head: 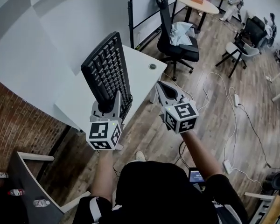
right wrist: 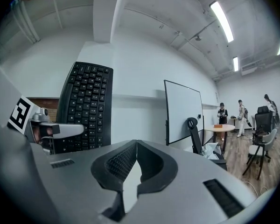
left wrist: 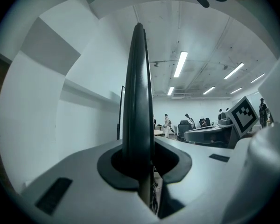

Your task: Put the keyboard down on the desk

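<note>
A black keyboard (head: 107, 71) stands on end, held up in the air by its lower edge in my left gripper (head: 110, 104), which is shut on it. In the left gripper view the keyboard (left wrist: 139, 101) shows edge-on between the jaws. It hangs above the near part of the white desk (head: 140, 78). My right gripper (head: 164, 93) floats to the right of the keyboard, shut with nothing in it, over the desk's right edge. The right gripper view shows the keyboard (right wrist: 86, 104) with its keys facing me at the left, and the right gripper (right wrist: 136, 146) with its jaws closed together.
A black office chair (head: 177, 41) with cloth on its seat stands just past the desk. A whiteboard stand (head: 130, 17) rises behind the desk. Cables and power strips (head: 235, 99) lie on the wooden floor at the right. Farther off are more chairs, a round table (head: 198, 3) and people.
</note>
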